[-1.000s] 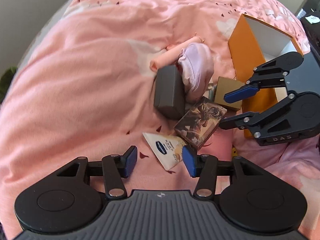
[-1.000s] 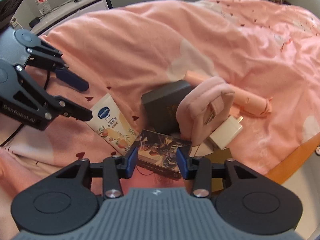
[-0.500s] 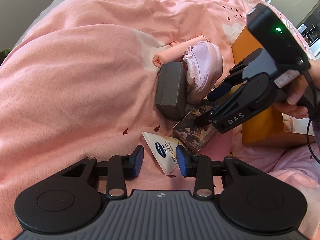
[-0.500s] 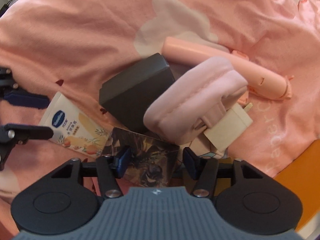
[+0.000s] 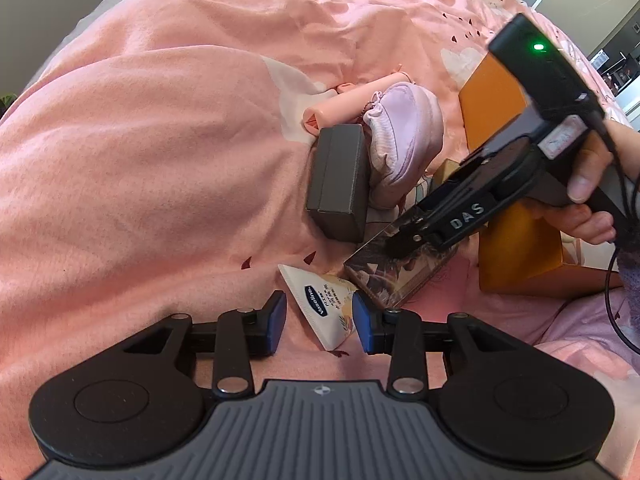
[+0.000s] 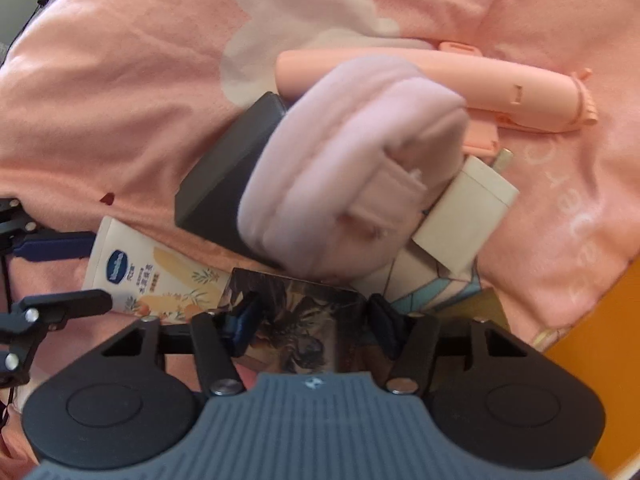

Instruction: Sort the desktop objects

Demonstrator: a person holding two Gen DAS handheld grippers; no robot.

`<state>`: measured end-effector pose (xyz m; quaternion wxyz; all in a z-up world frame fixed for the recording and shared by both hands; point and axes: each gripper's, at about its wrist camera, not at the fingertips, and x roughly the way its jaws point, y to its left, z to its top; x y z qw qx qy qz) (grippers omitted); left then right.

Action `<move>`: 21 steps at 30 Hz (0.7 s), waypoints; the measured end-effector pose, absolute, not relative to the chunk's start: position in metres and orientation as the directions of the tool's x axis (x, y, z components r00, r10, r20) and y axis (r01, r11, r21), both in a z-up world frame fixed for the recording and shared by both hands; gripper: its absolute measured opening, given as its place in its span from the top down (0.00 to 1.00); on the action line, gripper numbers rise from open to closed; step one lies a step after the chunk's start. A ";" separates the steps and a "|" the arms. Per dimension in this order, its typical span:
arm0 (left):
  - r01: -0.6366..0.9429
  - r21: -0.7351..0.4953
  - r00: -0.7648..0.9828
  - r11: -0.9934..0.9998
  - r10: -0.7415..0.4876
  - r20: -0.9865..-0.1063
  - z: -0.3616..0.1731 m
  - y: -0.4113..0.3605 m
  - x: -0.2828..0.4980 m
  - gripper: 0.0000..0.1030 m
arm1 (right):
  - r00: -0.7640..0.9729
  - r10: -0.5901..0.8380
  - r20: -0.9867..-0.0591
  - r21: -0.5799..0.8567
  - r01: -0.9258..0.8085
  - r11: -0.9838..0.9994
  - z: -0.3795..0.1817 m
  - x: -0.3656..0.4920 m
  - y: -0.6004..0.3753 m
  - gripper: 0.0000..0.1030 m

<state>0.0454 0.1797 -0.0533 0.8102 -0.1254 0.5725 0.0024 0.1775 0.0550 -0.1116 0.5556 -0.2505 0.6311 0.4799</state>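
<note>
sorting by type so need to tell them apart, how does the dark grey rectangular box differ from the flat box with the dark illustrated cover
The dark grey rectangular box is plain and thick; the flat box with the dark illustrated cover is thin, glossy and printed.
The grey box lies against the pale pink padded pouch; the illustrated box lies lower, beside the cream Vaseline tube.
The grey box sits untouched; the illustrated box lies between the closing jaws of the right gripper.
Both rest on the pink bedcover.

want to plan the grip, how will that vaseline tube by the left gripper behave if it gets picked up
The Vaseline tube looks soft-walled, so it would probably dent under the pads. Its flat crimped end suggests it won't roll. It seems light, and its glossy skin may slip.
</note>
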 end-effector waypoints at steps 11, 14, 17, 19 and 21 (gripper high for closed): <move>-0.112 -0.202 0.360 0.973 -0.149 -0.921 -0.051 0.171 0.042 0.73 | -0.257 0.462 -0.849 0.476 -0.751 0.457 -0.065 0.162 0.000 0.60; -0.101 -0.208 0.364 0.973 -0.158 -0.918 -0.048 0.168 0.039 0.74 | -0.236 0.493 -0.837 0.480 -0.748 0.458 -0.060 0.145 -0.013 0.61; -0.078 -0.239 0.369 0.968 -0.195 -0.909 -0.045 0.163 0.038 0.81 | -0.339 0.552 -0.762 0.611 -0.660 0.437 -0.066 0.141 -0.019 0.78; -0.063 -0.281 0.370 0.958 -0.239 -0.898 -0.044 0.161 0.038 0.81 | -0.319 0.549 -0.772 0.591 -0.679 0.436 -0.068 0.128 -0.017 0.78; -0.060 -0.240 0.374 0.969 -0.201 -0.906 -0.044 0.156 0.038 0.81 | -0.206 0.510 -0.835 0.457 -0.776 0.435 -0.068 0.110 -0.011 0.78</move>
